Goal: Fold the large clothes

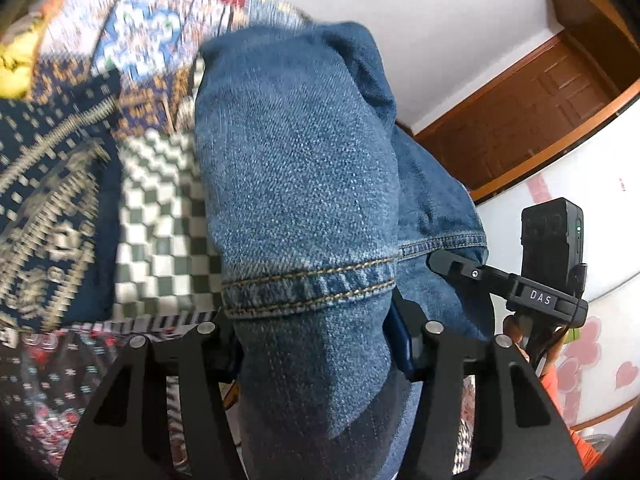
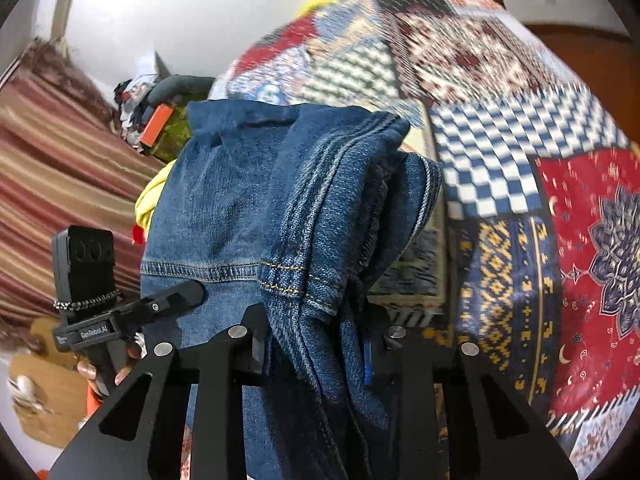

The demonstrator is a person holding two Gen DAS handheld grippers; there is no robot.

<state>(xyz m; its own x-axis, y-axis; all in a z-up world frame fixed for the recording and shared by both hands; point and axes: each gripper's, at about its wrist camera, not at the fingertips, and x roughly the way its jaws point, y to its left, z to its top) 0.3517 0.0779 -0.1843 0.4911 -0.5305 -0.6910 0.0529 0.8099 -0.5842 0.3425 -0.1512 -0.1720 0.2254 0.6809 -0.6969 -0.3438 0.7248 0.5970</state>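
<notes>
Both your left gripper (image 1: 316, 344) and right gripper (image 2: 316, 352) are clamped on the jeans (image 1: 296, 168), which hang lengthwise ahead over the quilt (image 2: 540, 208).

Patchwork quilt (image 1: 80, 152) motion-blurred; both tools' fingertips behind blue jeans (image 1: 296, 184)

blue denim jeans (image 1: 296, 184) | hemmed legs bunched, draped | raised above patchwork spread
</notes>
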